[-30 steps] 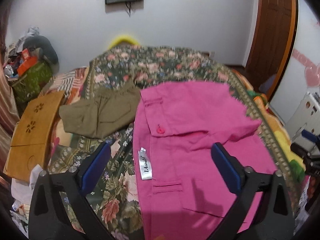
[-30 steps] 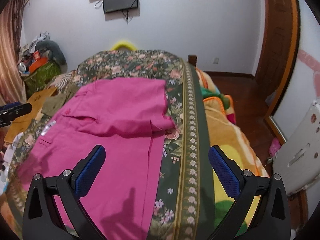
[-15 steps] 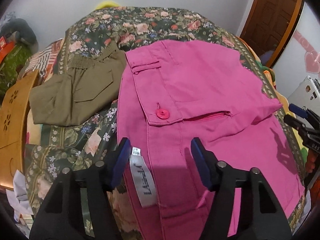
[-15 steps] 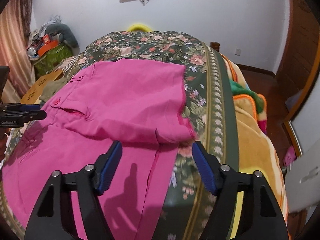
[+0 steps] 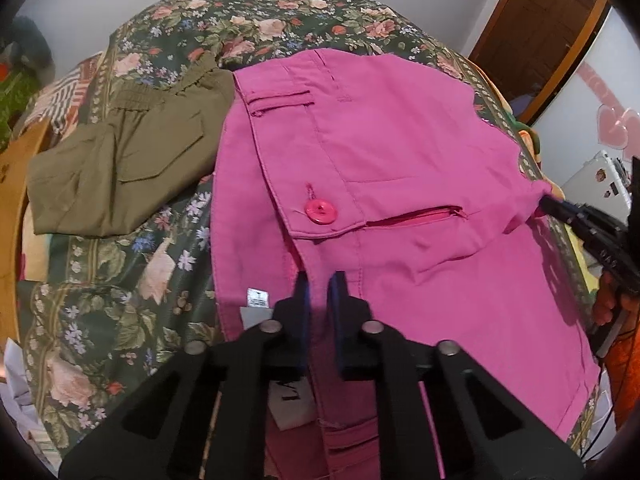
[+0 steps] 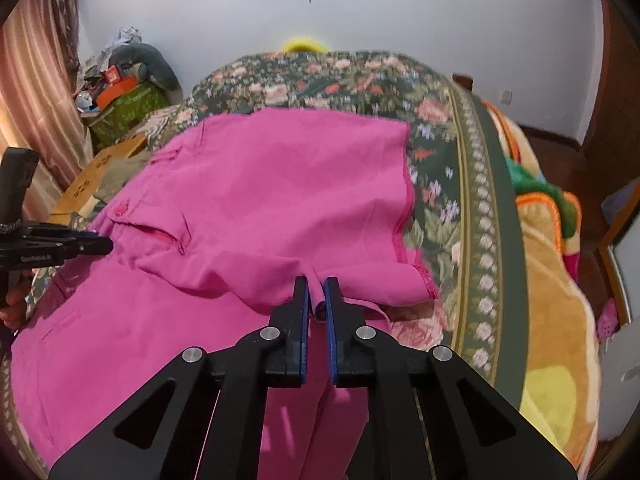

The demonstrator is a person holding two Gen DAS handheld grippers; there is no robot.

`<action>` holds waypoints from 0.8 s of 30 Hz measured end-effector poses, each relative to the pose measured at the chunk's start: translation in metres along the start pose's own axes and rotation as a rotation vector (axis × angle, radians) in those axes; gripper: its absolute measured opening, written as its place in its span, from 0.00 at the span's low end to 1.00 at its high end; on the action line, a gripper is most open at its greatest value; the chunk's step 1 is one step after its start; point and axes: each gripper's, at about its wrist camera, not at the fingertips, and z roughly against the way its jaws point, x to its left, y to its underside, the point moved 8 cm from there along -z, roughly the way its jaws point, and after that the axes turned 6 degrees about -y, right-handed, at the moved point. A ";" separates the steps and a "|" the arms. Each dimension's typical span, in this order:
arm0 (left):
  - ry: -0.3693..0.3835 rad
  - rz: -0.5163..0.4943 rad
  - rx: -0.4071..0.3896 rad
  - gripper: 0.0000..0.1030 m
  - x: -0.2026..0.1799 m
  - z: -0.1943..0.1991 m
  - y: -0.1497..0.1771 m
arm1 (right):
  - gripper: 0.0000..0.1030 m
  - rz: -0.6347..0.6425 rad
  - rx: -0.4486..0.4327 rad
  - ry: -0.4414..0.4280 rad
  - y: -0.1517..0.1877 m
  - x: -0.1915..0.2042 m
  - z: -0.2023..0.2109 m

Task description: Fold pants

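Observation:
Pink pants (image 5: 400, 152) lie spread on the floral bedspread, one leg folded over the other; they also show in the right wrist view (image 6: 260, 208). My left gripper (image 5: 319, 280) is shut on the pants at the waistband, below the pink button (image 5: 320, 211) and beside the white label (image 5: 256, 298). My right gripper (image 6: 316, 286) is shut on the folded edge of the pants near the crotch. Each gripper shows in the other's view: the right one at the far right (image 5: 560, 208), the left one at the far left (image 6: 96, 245).
Folded olive pants (image 5: 120, 160) lie left of the pink ones. The floral bedspread (image 6: 460, 184) covers the bed; an orange and yellow blanket (image 6: 552, 320) hangs on its right side. A wooden board (image 5: 10, 208) and clutter (image 6: 120, 88) stand at the left. A door (image 5: 552, 28) is at the back right.
Both grippers moved down and forward to the pants. Their jaws went from wide open to shut on the pink fabric.

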 end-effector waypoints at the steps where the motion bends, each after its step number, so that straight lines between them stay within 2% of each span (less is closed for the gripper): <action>1: -0.014 -0.006 -0.007 0.04 0.001 0.002 -0.001 | 0.06 0.008 -0.011 0.004 -0.004 0.001 0.003; 3: -0.048 -0.012 -0.017 0.04 0.004 0.003 -0.003 | 0.06 0.024 -0.029 0.011 -0.014 0.001 0.007; 7: -0.053 -0.005 -0.020 0.04 0.008 -0.002 0.000 | 0.05 0.019 -0.023 0.047 -0.023 -0.007 0.000; 11: -0.056 0.014 -0.027 0.05 0.009 -0.006 0.003 | 0.05 -0.045 0.065 0.036 -0.009 -0.022 -0.030; 14: -0.054 0.034 -0.016 0.07 0.010 -0.008 0.004 | 0.05 -0.065 0.097 0.034 -0.004 -0.026 -0.041; 22: -0.058 0.049 0.015 0.10 0.013 -0.002 0.008 | 0.06 -0.074 0.150 0.047 0.000 -0.028 -0.029; 24: -0.060 0.035 0.019 0.10 0.012 0.007 0.008 | 0.07 -0.064 0.159 0.081 0.004 -0.032 -0.021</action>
